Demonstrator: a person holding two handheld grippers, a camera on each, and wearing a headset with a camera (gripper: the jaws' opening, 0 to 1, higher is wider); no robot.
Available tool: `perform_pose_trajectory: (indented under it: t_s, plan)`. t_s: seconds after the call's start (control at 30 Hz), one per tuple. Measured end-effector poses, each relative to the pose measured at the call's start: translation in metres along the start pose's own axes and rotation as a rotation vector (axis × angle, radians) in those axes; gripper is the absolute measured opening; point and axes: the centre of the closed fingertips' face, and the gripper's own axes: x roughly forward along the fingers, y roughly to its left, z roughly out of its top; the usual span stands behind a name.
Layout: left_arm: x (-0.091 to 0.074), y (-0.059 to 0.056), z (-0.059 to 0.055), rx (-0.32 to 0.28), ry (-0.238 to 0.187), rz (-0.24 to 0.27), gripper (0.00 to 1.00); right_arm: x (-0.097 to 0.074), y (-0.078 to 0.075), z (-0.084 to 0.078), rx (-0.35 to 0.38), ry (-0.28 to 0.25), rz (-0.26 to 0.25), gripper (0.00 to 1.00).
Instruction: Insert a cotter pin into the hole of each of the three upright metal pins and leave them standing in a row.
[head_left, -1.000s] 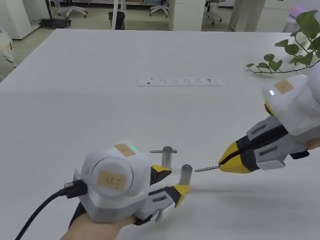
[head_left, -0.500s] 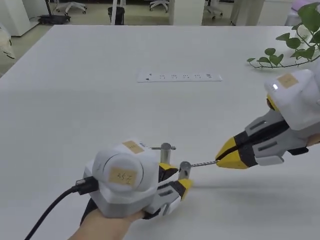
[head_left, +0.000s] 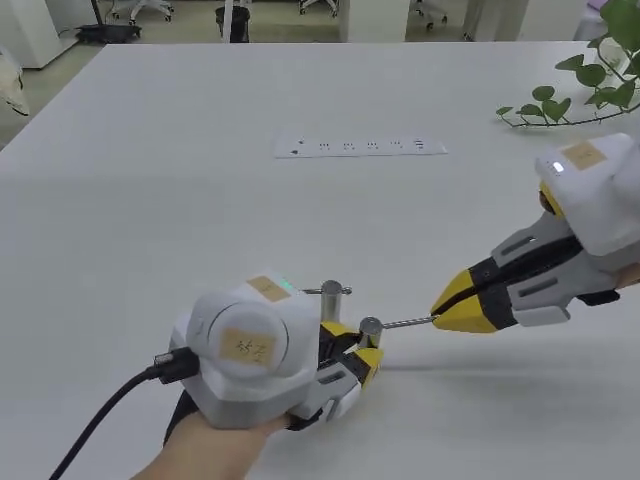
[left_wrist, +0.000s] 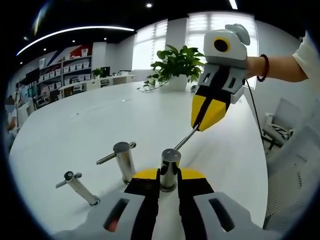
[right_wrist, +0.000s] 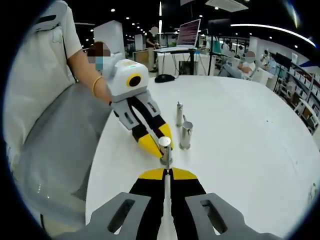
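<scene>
Cotter pin (head_left: 406, 322) thin, silvery, clamped in right gripper (head_left: 441, 317); left gripper (head_left: 356, 346) clamps upright pin (head_left: 370, 329).

I can read nothing for certain: the tan sticker (head_left: 246, 348) on my left tongs (head_left: 358, 345) carries handwriting too small and blurred to make out.

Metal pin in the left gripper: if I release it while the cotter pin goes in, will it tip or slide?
Likely to tip: the metal pin is tall and narrow on a small base, and the cotter pin meets it sideways near its top. It may also slide, since the table looks smooth. Looks solid metal, so stiff.
</scene>
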Motion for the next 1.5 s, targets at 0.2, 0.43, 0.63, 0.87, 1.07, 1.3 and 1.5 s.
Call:
perform_pose_trajectory:
  t_s: [0.2,0.43,0.63,0.87,1.07,1.3,1.5]
  plan:
    - [0.0,0.0,0.0,0.007,0.003,-0.015,0.12,0.001,0.002,-0.001,-0.001,-0.001,0.008,0.03]
    - [0.0,-0.001,0.0,0.02,0.003,-0.027,0.11,0.002,0.004,0.0,0.0,-0.007,0.009,0.03]
    - [0.0,-0.001,0.0,0.024,0.003,-0.038,0.11,0.004,0.005,0.0,0.004,-0.016,0.007,0.03]
    - [0.0,-0.001,0.0,0.031,-0.001,-0.048,0.11,0.008,0.005,0.0,0.001,-0.018,0.01,0.03]
    - [0.001,-0.002,0.0,0.028,-0.002,-0.051,0.11,0.011,0.005,-0.003,0.005,-0.009,0.012,0.03]
    - [0.001,-0.001,0.001,0.028,-0.002,-0.053,0.11,0.016,0.004,-0.005,-0.006,0.007,0.016,0.03]
    - [0.002,-0.001,0.001,0.032,-0.003,-0.055,0.11,0.021,0.004,-0.004,-0.025,0.022,0.023,0.03]
